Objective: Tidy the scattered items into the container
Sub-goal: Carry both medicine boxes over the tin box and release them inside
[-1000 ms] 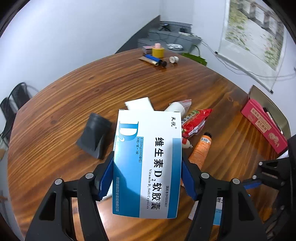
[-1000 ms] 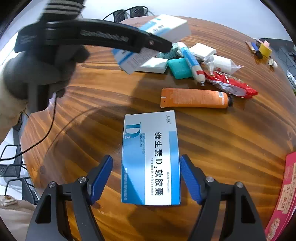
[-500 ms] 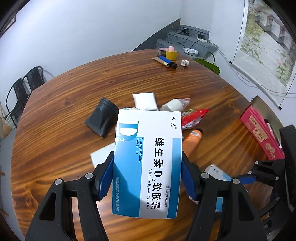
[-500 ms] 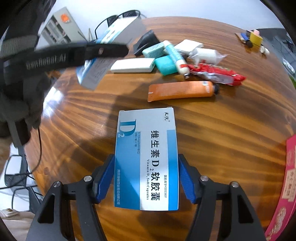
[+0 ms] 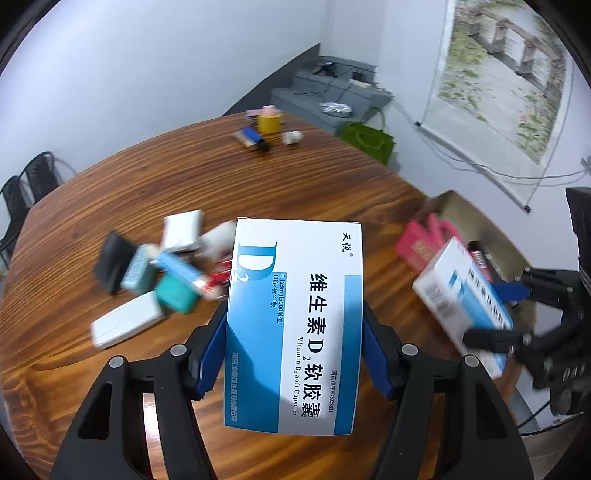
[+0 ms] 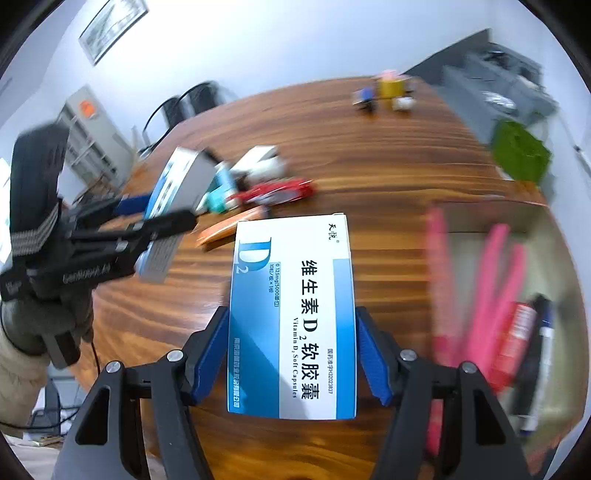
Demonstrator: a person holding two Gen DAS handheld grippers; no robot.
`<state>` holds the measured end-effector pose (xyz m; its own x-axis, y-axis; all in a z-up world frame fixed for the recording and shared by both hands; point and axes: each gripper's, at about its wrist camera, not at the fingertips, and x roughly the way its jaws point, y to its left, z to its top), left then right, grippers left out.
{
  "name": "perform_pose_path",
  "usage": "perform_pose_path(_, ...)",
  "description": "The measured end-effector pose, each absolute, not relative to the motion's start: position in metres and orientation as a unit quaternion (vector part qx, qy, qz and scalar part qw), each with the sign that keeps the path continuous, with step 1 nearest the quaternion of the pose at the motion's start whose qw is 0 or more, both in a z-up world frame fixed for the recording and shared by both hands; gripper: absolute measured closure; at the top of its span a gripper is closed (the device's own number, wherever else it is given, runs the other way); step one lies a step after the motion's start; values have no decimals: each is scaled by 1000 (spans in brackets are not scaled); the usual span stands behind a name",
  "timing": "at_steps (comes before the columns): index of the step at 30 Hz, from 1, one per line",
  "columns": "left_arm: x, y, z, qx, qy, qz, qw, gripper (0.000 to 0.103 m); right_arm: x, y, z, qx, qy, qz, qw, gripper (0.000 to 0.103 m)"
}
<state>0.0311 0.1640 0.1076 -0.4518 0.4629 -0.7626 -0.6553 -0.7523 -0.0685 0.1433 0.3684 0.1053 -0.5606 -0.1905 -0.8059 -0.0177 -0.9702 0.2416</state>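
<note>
With a vitamin box (image 5: 295, 325) clamped in the left gripper (image 5: 295, 347) and a second box (image 6: 291, 321) in the right gripper (image 6: 291, 350), both carried above the table (image 6: 388, 173) towards the container (image 6: 517, 221), a collision over its crowded opening could be caused, and one dropped.

We see a round wooden table (image 5: 332, 177), dark reddish grain w/ a glossy top. Walls (image 5: 166, 66) plain white, lit evenly. A landscape scroll painting (image 5: 502, 74) hangs on the wall at right in the left wrist view, w/ cables trailing below it. In the far corner, a grey cabinet (image 5: 332, 96) w/ cables on top; a green bag (image 5: 365, 140) sits btwn it & the table edge. Black metal chairs (image 5: 33, 181) by the wall at left. In the right wrist view, a framed picture (image 6: 110, 27) high on the wall & a grey shelf unit (image 6: 88, 136) beyond the table.
</note>
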Motion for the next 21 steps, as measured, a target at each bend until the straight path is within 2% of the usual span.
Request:
perform_pose_path(11, 71, 251, 115, -399, 112, 831, 371, 35, 207, 493, 110, 456, -140, -877, -58, 33)
perform_pose_path(21, 89, 304, 119, -397, 100, 829, 381, 35, 210, 533, 82, 471, -145, -868, -63, 33)
